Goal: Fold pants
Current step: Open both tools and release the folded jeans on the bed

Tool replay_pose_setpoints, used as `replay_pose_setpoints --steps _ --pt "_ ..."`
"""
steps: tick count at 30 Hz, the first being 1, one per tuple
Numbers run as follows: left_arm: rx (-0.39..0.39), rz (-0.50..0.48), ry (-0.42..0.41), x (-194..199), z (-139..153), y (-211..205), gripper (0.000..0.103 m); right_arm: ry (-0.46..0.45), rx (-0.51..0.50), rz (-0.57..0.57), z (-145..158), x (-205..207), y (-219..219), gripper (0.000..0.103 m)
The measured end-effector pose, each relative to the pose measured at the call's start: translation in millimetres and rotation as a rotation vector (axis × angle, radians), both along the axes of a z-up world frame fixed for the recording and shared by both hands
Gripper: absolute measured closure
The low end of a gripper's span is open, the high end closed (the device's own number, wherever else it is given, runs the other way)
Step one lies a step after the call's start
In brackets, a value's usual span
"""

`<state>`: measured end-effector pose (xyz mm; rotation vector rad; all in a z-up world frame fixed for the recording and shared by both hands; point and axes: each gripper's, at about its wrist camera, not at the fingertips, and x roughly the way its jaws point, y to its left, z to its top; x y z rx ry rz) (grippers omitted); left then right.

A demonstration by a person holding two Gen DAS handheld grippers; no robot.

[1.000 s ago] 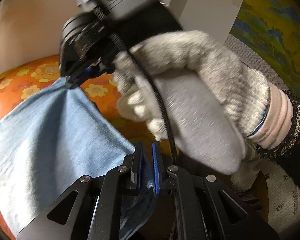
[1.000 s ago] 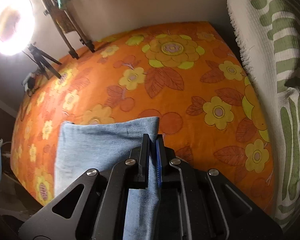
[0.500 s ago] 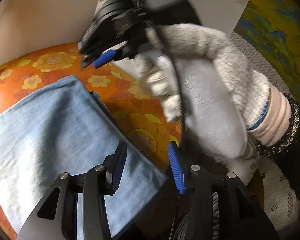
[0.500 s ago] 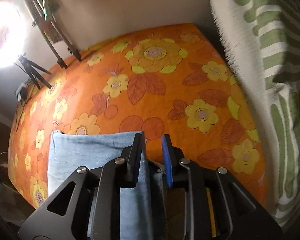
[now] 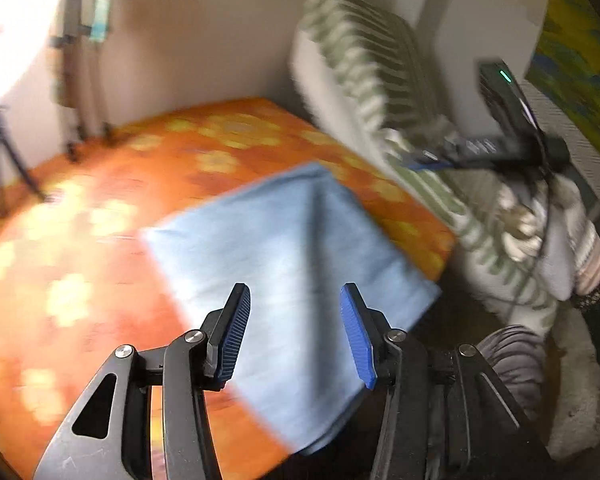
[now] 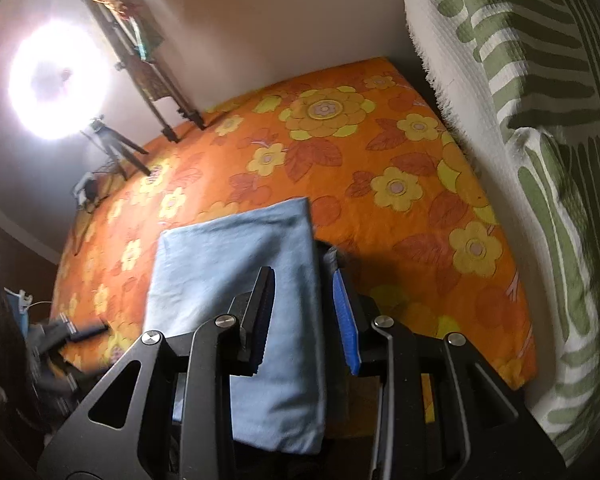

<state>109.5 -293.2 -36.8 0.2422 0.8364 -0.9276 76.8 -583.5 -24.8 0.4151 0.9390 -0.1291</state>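
The light blue pants lie folded into a flat rectangle on the orange flowered bedspread. They also show in the right wrist view. My left gripper is open and empty, raised above the near part of the pants. My right gripper is open and empty, above the pants' right edge. In the left wrist view the right gripper is held off to the right by a gloved hand, clear of the pants. That view is blurred by motion.
A green-and-white striped blanket lies along the right side of the bed. A ring light on a tripod and a wooden stand are at the far wall. The bedspread stretches beyond the pants.
Both grippers opened and let go of the pants, then pulled back and up. The pants dropped flat onto the bedspread. The right hand moved away to the right.
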Motion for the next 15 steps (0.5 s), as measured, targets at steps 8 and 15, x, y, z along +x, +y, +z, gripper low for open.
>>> replay_pose_setpoints --steps 8,15 --pt "0.055 0.141 -0.054 23 74 69 0.057 -0.036 -0.027 0.091 5 -14 38 0.068" --pt "0.073 0.189 -0.052 24 114 77 0.057 0.030 -0.015 0.233 -31 -8 87 0.068"
